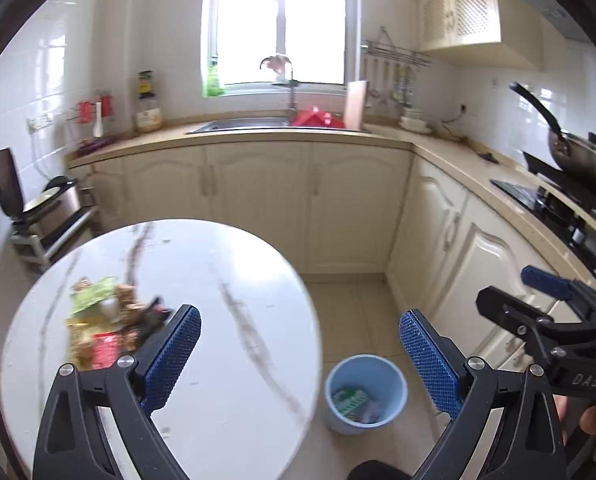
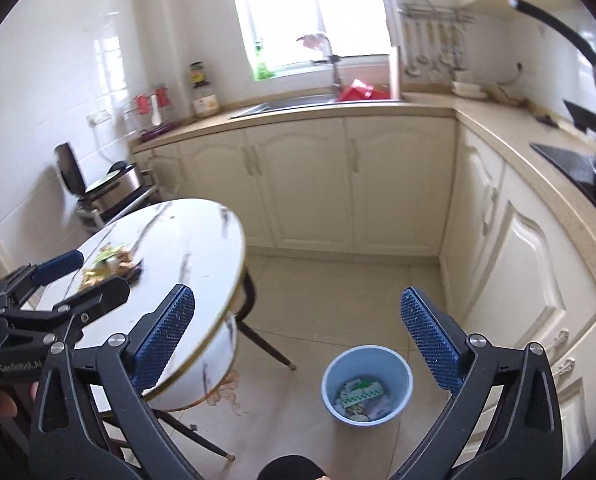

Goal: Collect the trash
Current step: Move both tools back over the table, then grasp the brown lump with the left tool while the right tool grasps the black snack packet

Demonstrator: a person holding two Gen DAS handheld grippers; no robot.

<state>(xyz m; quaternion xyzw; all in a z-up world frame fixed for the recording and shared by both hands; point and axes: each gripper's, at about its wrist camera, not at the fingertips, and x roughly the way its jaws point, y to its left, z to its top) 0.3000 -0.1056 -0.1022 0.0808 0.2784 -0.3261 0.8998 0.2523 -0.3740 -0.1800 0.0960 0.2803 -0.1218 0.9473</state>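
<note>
Kitchen floor, blue bin (image 2: 367,385) beside table (image 2: 202,236) edge

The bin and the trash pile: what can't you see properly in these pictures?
- Trash in the bin: too small in both views to name.
- Trash pile on the table: blurred in the left view, partly behind a finger; tiny in the right view.
- Pan: cut off by the frame edge.
</note>
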